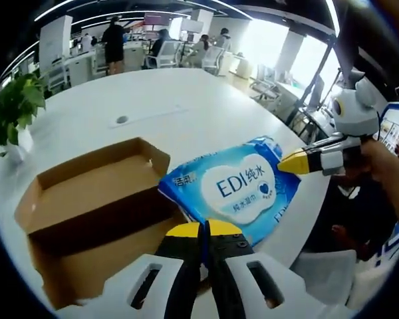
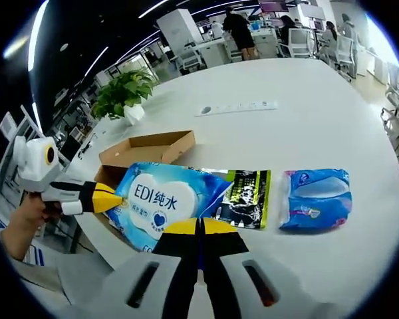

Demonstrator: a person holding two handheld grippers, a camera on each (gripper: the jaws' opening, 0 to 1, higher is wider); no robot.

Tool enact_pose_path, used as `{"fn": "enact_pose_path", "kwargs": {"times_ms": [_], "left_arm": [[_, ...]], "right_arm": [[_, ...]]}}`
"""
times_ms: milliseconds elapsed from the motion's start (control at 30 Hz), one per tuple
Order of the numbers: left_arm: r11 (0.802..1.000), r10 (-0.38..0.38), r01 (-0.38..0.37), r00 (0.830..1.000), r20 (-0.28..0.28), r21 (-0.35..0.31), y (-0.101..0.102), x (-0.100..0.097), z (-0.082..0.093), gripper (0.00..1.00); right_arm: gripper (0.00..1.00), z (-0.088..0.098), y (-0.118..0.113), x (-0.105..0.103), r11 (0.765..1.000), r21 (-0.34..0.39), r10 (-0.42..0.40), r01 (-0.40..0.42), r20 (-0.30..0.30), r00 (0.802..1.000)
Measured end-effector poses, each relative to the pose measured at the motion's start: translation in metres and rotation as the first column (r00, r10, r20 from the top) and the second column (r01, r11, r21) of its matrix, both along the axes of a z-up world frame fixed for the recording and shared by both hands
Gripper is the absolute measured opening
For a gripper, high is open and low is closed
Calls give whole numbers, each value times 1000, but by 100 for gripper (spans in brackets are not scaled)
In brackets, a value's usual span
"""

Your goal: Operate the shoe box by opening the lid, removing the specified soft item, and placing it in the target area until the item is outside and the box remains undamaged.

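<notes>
The soft item is a blue wipes pack (image 1: 236,189) with a white heart-shaped label printed "EDI" and some Chinese characters. It lies flat on the white counter (image 1: 186,100), just beside the open cardboard shoe box (image 1: 93,199), overlapping the box's near corner. The box is plain brown, its lid flap folded back, and its walls look unbent.

In the right gripper view I count three packs in a row: the same blue wipes pack (image 2: 163,199), a black and green pack (image 2: 243,196) touching it, and a smaller blue pack (image 2: 316,198) a little apart. There is one box (image 2: 149,147) and one potted plant (image 2: 123,93) behind it.

The left gripper (image 1: 204,229) has its yellow-tipped jaws pressed together at the near edge of the wipes pack; whether they pinch it I cannot tell. The right gripper (image 2: 199,226) is likewise clenched, tips at the pack's edge. Each gripper also appears from the side in the other's view, its yellow tip at the pack's side.
</notes>
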State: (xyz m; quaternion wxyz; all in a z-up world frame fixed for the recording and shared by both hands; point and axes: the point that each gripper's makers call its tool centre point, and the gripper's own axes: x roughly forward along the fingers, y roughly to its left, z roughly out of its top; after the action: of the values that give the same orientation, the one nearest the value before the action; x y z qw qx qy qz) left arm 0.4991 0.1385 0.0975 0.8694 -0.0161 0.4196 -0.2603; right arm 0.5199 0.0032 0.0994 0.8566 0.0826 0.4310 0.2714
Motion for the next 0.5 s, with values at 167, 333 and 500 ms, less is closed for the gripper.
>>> {"fn": "enact_pose_path", "kwargs": {"times_ms": [167, 333, 500], "left_arm": [[1000, -4, 4, 1000, -4, -10, -11, 4, -5, 0], [1000, -5, 5, 1000, -4, -15, -18, 10, -9, 0], [1000, -12, 12, 1000, -8, -14, -25, 18, -15, 0]], "right_arm": [[0, -5, -12, 5, 1000, -14, -13, 13, -8, 1000], [0, -9, -18, 10, 1000, -19, -24, 24, -13, 1000], [0, -15, -25, 21, 999, -33, -25, 24, -15, 1000]]}}
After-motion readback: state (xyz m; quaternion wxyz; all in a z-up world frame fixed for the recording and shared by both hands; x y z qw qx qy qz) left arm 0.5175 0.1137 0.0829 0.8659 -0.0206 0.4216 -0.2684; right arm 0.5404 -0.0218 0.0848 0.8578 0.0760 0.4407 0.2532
